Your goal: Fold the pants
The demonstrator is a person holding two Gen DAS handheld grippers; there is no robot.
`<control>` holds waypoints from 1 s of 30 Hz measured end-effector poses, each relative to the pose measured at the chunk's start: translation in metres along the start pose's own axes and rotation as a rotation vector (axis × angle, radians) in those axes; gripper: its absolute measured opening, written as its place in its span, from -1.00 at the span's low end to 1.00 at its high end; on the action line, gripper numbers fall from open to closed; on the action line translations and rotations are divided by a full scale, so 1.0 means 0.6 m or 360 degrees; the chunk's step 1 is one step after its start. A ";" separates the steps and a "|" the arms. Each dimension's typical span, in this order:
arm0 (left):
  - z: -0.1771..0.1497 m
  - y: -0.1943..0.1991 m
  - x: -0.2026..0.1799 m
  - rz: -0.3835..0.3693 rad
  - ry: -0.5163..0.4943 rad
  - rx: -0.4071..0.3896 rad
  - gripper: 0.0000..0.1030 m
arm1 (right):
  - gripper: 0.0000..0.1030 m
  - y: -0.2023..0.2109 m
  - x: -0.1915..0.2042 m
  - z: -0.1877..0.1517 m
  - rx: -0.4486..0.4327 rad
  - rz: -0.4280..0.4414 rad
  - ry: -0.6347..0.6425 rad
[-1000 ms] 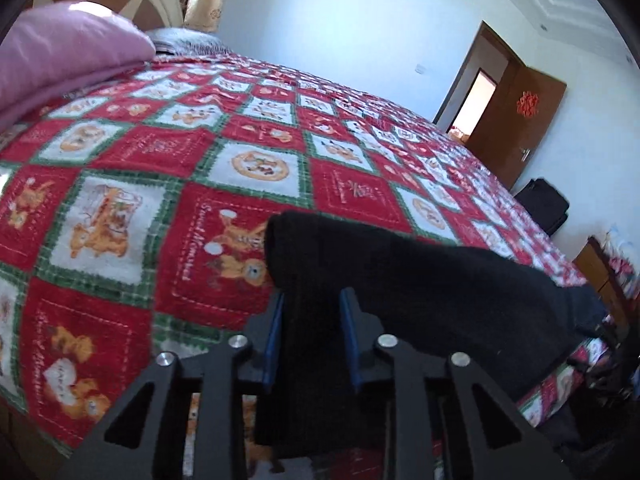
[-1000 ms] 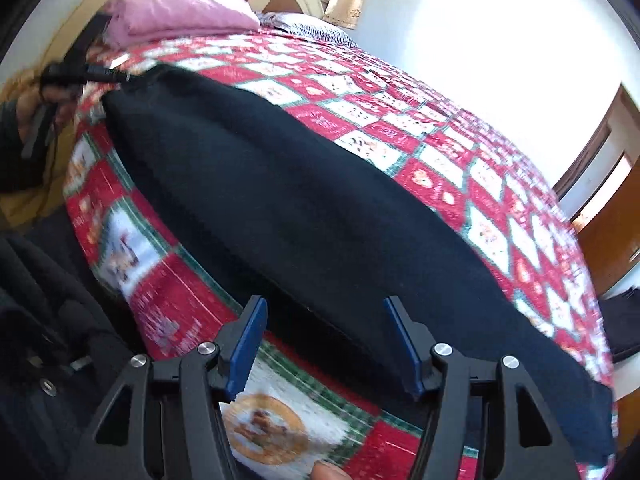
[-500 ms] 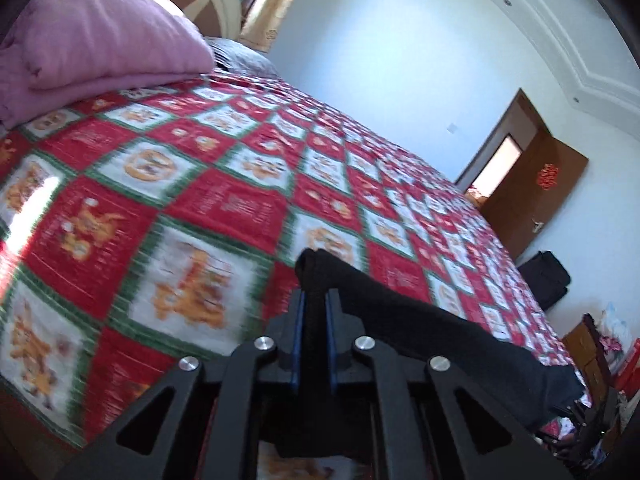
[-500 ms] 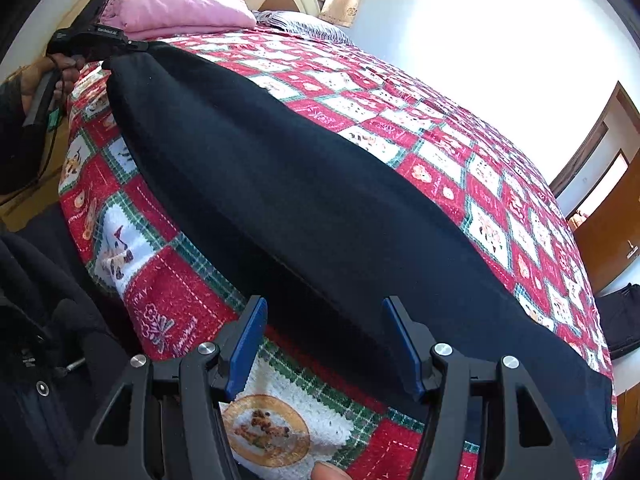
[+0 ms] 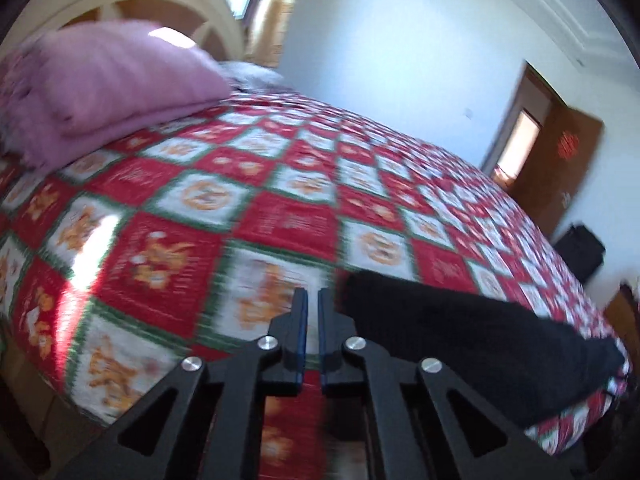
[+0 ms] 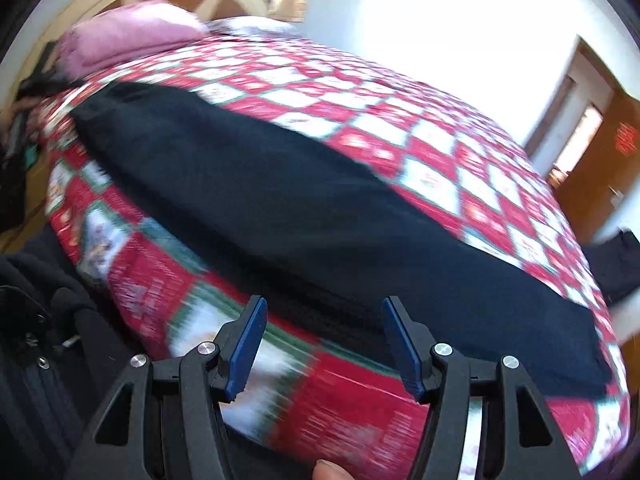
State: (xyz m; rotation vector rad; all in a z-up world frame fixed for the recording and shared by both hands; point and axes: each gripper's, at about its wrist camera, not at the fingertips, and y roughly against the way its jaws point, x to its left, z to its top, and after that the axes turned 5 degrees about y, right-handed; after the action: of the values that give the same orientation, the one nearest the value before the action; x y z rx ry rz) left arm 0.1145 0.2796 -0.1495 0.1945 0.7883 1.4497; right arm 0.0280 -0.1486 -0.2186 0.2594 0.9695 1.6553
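Left claw (image 5: 313, 300) is pinched shut w/ nothing in it; the black pants (image 5: 460, 340) lie just to its side. Right claw (image 6: 324, 320) gapes open above the pants' near edge, not touching. Pants lie flat along the red checkered quilt (image 5: 280, 184). Pink blanket (image 5: 108, 84) by the headboard (image 5: 160, 4), brown door (image 5: 560, 164) far off.

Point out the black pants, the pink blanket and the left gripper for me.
black pants (image 6: 320, 208), right wrist view, middle of the fabric.
pink blanket (image 5: 116, 80), left wrist view, top fold.
left gripper (image 5: 313, 300), left wrist view, between fingertips.
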 end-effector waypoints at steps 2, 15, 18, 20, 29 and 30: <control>-0.008 -0.006 -0.058 -0.0067 -0.0137 0.0037 -0.78 | 0.19 0.012 -0.039 -0.011 0.0020 -0.0101 -0.0070; -0.146 -0.051 -0.439 -0.0535 -0.0904 0.0261 0.44 | 0.19 0.006 -0.154 -0.065 0.0167 -0.0453 -0.0113; -0.192 -0.040 -0.480 -0.0568 -0.1079 0.0293 0.44 | 0.19 -0.013 -0.146 -0.057 0.0182 -0.0469 -0.0036; -0.215 -0.043 -0.497 -0.0588 -0.1137 0.0339 0.44 | 0.19 -0.020 -0.143 -0.055 0.0186 -0.0477 0.0007; -0.222 -0.083 -0.485 -0.0665 -0.0970 0.0476 0.44 | -0.77 -0.043 -0.144 -0.043 0.0175 -0.0471 -0.0010; -0.220 -0.083 -0.480 -0.0683 -0.0950 0.0483 0.44 | -0.79 -0.036 -0.143 -0.043 0.0161 -0.0473 -0.0017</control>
State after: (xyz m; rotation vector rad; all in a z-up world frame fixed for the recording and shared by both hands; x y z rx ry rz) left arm 0.0995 -0.0403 -0.1715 0.6195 0.5071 0.7938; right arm 0.0557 -0.2362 -0.2232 0.1814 1.0319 1.3353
